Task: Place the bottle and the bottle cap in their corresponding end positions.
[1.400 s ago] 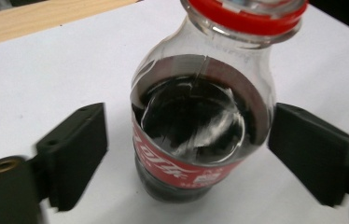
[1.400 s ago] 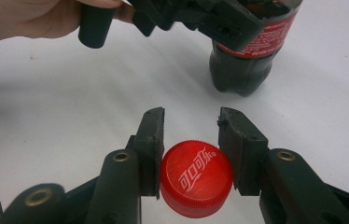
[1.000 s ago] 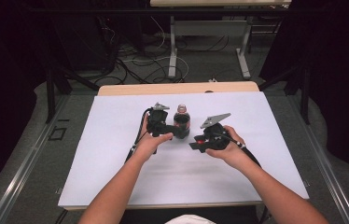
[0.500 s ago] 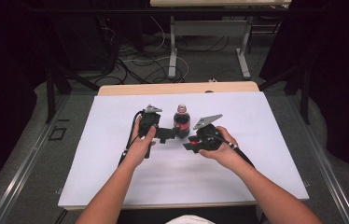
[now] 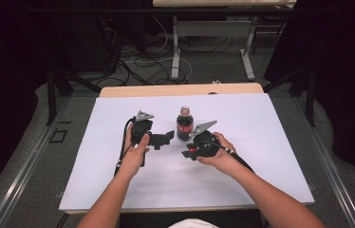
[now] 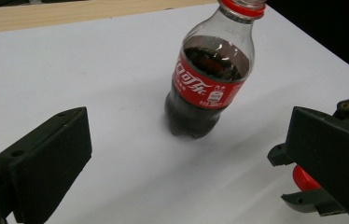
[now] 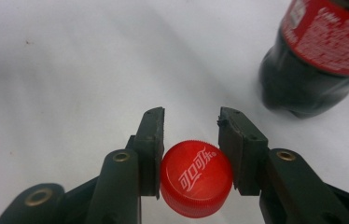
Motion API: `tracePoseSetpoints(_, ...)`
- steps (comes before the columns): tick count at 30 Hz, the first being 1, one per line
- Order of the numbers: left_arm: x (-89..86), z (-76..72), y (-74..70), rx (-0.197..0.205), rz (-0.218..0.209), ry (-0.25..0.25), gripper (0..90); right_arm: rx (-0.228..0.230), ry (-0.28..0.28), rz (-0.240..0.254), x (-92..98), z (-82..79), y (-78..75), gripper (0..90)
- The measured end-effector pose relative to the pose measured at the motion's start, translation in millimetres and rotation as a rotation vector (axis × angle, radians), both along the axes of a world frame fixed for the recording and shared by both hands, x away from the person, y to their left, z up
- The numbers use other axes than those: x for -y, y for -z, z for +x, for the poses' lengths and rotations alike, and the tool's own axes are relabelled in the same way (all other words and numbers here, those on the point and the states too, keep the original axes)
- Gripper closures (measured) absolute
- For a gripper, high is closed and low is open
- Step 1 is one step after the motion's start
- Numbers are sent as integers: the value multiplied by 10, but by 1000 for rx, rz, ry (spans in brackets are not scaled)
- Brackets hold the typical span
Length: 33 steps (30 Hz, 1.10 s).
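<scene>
One step looks done: round red plastic screw cap [image 7: 196, 178] is off, pinched between the right gripper [image 7: 192, 140] pads. Clear plastic cola bottle with red label [image 6: 207, 77] stands upright and open-necked just ahead of the left gripper [image 6: 182, 154], whose jaws gape wide and empty. Left, by my reckoning: setting the cap down on the white tabletop [image 5: 118, 190] beneath.

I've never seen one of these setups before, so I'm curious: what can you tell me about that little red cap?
The red cap is a round screw-on bottle top, plastic by its look, with ribbed sides and white lettering on its flat top. It is off the cola bottle, which stands open-necked on the white table nearby. The right gripper is shut on it, one black pad pressing each side, its lettered top facing the camera. In the high view it shows as a red spot at that gripper's tip.
</scene>
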<state>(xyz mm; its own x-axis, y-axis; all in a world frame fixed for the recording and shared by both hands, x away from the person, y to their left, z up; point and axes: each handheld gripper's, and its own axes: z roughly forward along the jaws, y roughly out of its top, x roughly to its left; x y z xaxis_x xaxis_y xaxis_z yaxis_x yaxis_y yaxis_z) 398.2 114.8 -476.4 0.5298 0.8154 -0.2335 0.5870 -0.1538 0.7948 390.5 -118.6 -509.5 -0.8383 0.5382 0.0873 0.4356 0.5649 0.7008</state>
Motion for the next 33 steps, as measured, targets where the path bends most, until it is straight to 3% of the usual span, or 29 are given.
tracePoseSetpoints(15,-127,-77,43,-12,8,11,11,-45,-37,-27,-185,-121,266,607)
tracePoseSetpoints(24,-259,-82,47,-15,-18,-25,11,-1,-70,-43,-213,-123,383,607)
tracePoseSetpoints(26,-266,-83,43,-16,-19,-25,11,-14,-66,-57,-222,-134,394,606)
tracePoseSetpoints(33,-289,-83,32,-13,-27,-33,11,4,-75,-63,-226,-117,413,606)
